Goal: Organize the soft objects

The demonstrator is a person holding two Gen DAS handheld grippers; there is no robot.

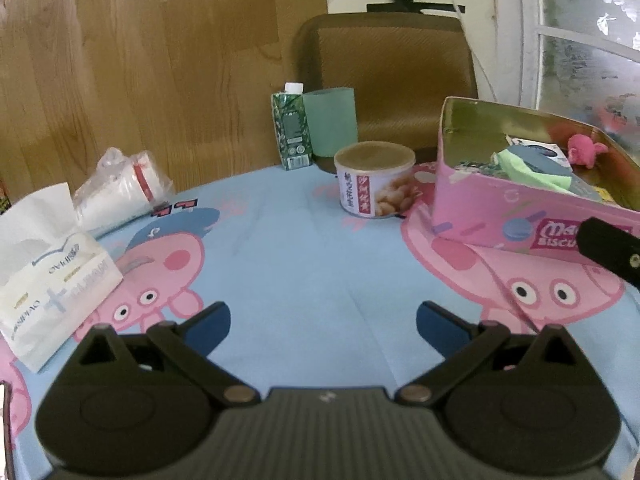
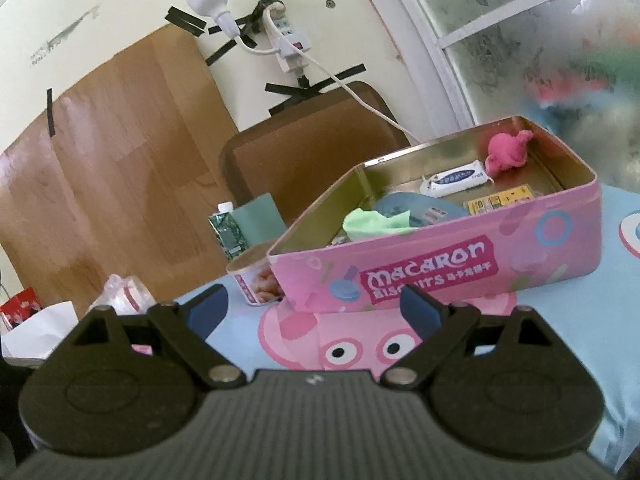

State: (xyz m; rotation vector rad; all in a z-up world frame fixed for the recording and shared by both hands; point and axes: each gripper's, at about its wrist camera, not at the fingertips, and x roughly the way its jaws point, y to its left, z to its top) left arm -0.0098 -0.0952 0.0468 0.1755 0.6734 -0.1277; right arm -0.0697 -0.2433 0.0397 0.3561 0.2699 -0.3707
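Here, both claws hang empty above the cartoon-print surface point(image 1: 304, 248), and I read the job as nearly done or between picks. My left claw point(image 1: 323, 322) has its blue fingers spread wide with nothing between them; my right claw point(image 2: 316, 306) is likewise parted and holds nothing.

The soft things I can see already lie inside the pink macaron biscuit tin point(image 2: 440, 264): a pink plush toy point(image 2: 507, 151) at the far corner, a pale green cloth point(image 2: 376, 222) near the front wall, and a small wrapped tissue pack point(image 2: 456, 178) between them. The tin lies straight ahead of the right claw, its long side running across that view, while from the left claw it sits well off to the right.

What remains loose lies the other way: a white tissue pack point(image 1: 52, 276) just left of the left claw, and a plastic-bagged bundle point(image 1: 120, 188) beyond it. I judge the left claw the nearer one for those. The peanut can point(image 1: 374, 178) and green drink carton point(image 1: 292, 128) stand between.
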